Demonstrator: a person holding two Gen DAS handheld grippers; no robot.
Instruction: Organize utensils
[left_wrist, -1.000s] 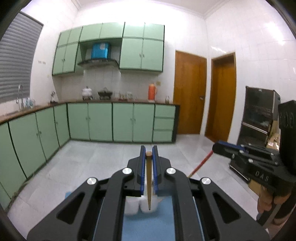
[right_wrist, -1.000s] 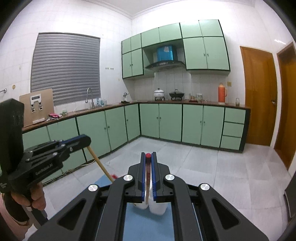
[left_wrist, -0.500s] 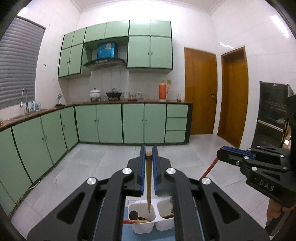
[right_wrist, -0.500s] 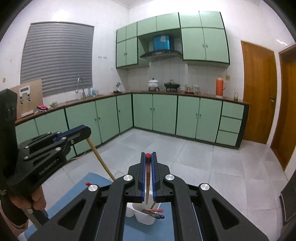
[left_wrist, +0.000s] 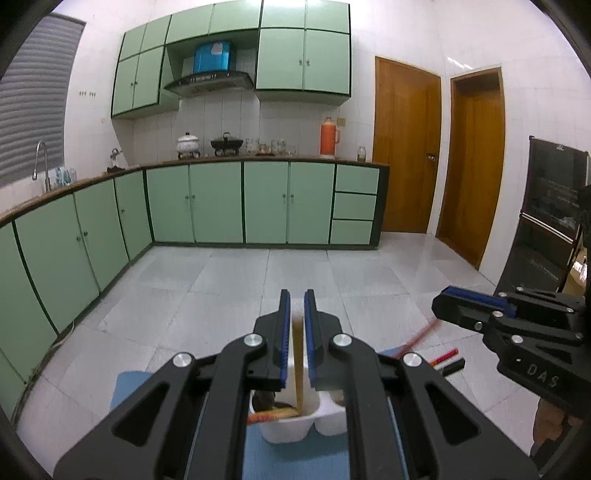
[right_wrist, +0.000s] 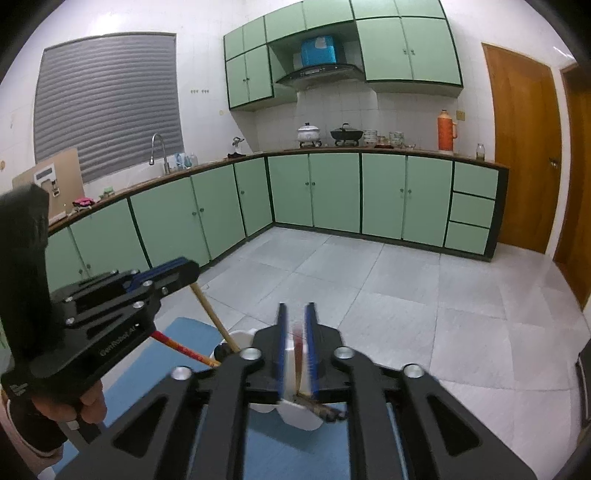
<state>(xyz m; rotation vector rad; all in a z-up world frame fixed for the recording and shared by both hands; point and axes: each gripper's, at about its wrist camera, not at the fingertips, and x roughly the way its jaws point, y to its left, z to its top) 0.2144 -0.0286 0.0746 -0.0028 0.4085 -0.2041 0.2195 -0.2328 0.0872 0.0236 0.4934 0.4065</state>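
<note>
My left gripper (left_wrist: 296, 306) holds its jaws slightly apart around a wooden chopstick (left_wrist: 298, 373) whose lower end dips into the left compartment of a white two-compartment utensil holder (left_wrist: 295, 424). My right gripper (right_wrist: 295, 321) has its jaws slightly apart around a blurred red-tipped chopstick (right_wrist: 296, 354) over the same holder (right_wrist: 299, 417). Several utensils lie in both compartments. The right gripper also shows in the left wrist view (left_wrist: 465, 306); the left gripper shows in the right wrist view (right_wrist: 177, 271).
The holder stands on a blue mat (right_wrist: 177, 365). Red and black utensil ends (left_wrist: 448, 360) stick out to the right of the holder. Green kitchen cabinets (left_wrist: 221, 203) and a tiled floor (left_wrist: 258, 280) lie beyond.
Both grippers tilted down over the holder and their jaws parted a little. Both chopsticks have slid lower between the jaws; the wooden one now reaches into the left compartment.
</note>
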